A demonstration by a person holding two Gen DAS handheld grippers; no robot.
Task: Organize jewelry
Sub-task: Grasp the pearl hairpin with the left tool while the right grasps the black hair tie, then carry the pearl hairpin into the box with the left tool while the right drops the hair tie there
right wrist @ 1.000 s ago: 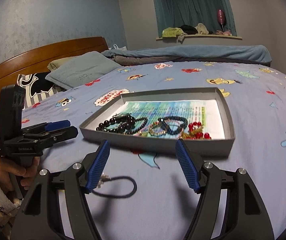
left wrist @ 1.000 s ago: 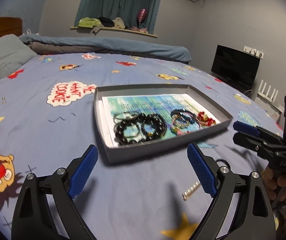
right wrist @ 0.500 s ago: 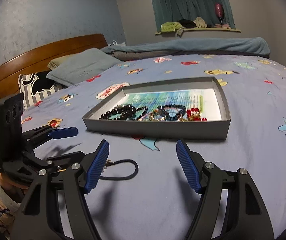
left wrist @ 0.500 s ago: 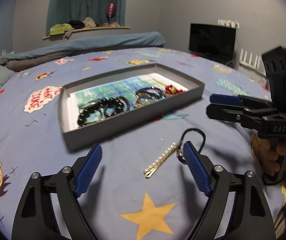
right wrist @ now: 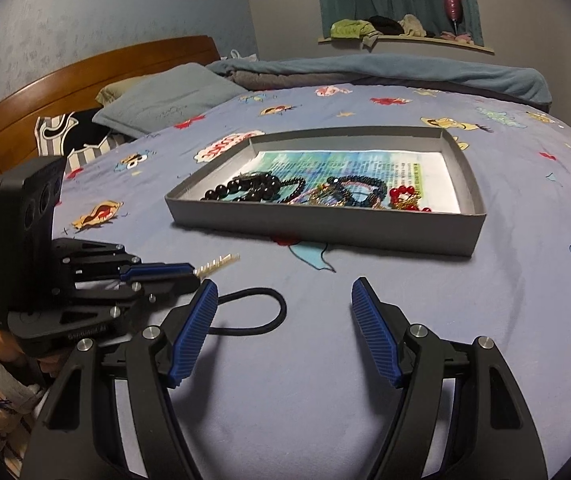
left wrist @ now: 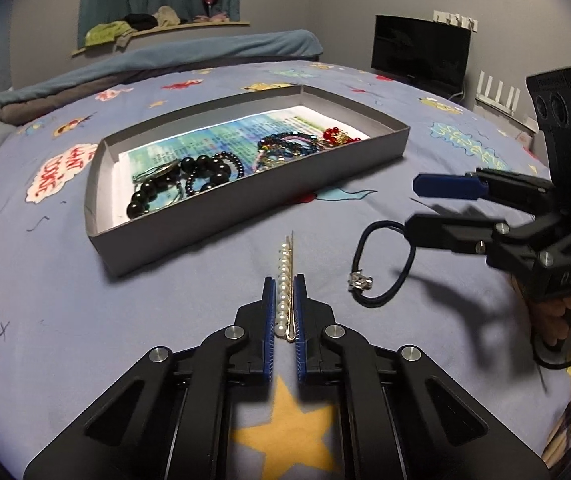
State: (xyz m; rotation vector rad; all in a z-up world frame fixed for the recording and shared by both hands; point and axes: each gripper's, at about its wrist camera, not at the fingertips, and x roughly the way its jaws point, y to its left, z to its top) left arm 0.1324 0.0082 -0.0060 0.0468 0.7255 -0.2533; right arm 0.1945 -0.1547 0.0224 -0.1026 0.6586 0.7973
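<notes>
A grey shallow box (left wrist: 245,204) on the blue bedspread holds black bead bracelets (left wrist: 189,180), coloured bracelets (left wrist: 285,148) and red beads (left wrist: 337,136); it also shows in the right wrist view (right wrist: 325,232). My left gripper (left wrist: 284,284) is shut on a pearl hair clip (left wrist: 285,284) lying on the bed in front of the box; the clip tip shows in the right wrist view (right wrist: 219,264). A black hair tie (left wrist: 381,264) with a small metal charm lies just right of it. My right gripper (right wrist: 285,296) is open over the hair tie (right wrist: 253,312).
A headboard (right wrist: 85,88) and pillows (right wrist: 165,100) stand at the left. A folded blue blanket (left wrist: 165,60) lies along the far edge. A monitor (left wrist: 421,52) stands beyond the bed at the right.
My left gripper moved right and down onto the pearl clip and shut on it. My right gripper stayed open near the hair tie.
</notes>
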